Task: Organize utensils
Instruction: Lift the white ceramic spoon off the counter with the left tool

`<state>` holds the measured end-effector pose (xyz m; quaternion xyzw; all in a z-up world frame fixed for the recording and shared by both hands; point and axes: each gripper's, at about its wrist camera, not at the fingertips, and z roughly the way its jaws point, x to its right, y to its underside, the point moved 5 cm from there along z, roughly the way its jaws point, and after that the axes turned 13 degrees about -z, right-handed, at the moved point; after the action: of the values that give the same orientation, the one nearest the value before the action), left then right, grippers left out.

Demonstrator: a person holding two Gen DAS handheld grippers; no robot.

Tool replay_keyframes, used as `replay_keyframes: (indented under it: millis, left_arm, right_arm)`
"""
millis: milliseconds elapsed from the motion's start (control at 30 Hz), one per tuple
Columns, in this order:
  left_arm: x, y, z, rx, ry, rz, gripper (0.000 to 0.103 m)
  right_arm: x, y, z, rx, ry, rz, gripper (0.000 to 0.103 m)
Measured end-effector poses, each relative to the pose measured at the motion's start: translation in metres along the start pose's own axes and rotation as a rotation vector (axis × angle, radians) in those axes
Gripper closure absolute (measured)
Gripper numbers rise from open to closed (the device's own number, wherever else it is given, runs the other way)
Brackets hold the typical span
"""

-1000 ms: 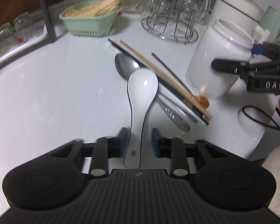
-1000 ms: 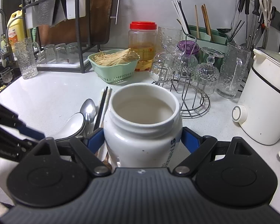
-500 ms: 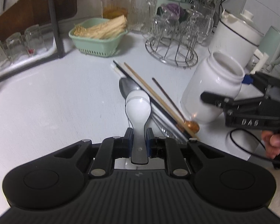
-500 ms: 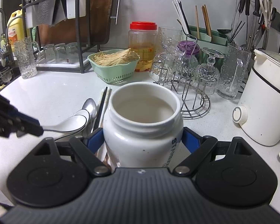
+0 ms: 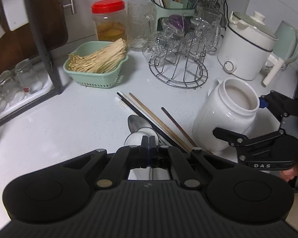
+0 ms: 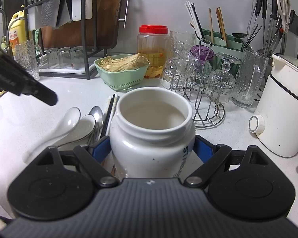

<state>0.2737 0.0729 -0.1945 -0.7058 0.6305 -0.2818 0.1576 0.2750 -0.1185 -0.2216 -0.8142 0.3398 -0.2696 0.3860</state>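
On the white counter (image 5: 49, 123), beside the loose pile of utensils, the left gripper (image 5: 149, 144) is clenching its jaws tightly on the handle of a white ceramic spoon (image 6: 69, 122). A second ago the jaws were standing apart around that handle with the spoon lying flat; now they are pressed together, and the spoon is tilting up off the counter, its bowl raised above a second white spoon (image 6: 87, 122) still lying there. The left camera is also looking down from higher up, which suggests the gripper is lifting.

The right gripper (image 6: 152, 148) is holding the white jar (image 6: 152, 129) around its body, both blue pads against its sides, just as it was a second ago. The jar is standing upright, mouth open and empty, just right of the pile.

A metal spoon (image 5: 136, 122), several chopsticks (image 5: 149, 115) and a thin brown stick (image 5: 174, 122) are still lying on the counter between the lifted spoon and the jar.

The pickup looks complete, so the next step is probably carrying the spoon over the jar's mouth and dropping it in handle first. Most of the sorting is still waiting.
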Motion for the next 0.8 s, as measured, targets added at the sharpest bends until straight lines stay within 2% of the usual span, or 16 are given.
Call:
replay_keyframes:
  millis: [67, 267, 467, 567, 633, 800]
  left_arm:
    - [-0.002, 0.001, 0.008, -0.009, 0.016, -0.021, 0.103]
    - [-0.029, 0.012, 0.027, -0.018, -0.002, -0.091, 0.103]
    - [-0.069, 0.027, 0.036, -0.010, -0.081, -0.195, 0.100]
    - [-0.085, 0.031, 0.033, 0.009, -0.112, -0.259, 0.086]
    - [-0.091, 0.033, 0.028, 0.040, -0.136, -0.283, 0.063]
    - [-0.105, 0.037, 0.029, 0.078, -0.131, -0.337, 0.062]
  right_arm:
    - [0.000, -0.001, 0.001, 0.000, -0.001, -0.002, 0.012]
    - [0.000, -0.002, 0.002, 0.002, -0.005, -0.008, 0.012]
    - [0.000, -0.002, 0.004, 0.006, -0.007, -0.014, 0.012]
    - [0.000, -0.002, 0.004, 0.007, -0.007, -0.017, 0.012]
    - [0.000, -0.002, 0.005, 0.006, -0.006, -0.020, 0.012]
    - [-0.001, -0.002, 0.006, 0.004, -0.005, -0.027, 0.011]
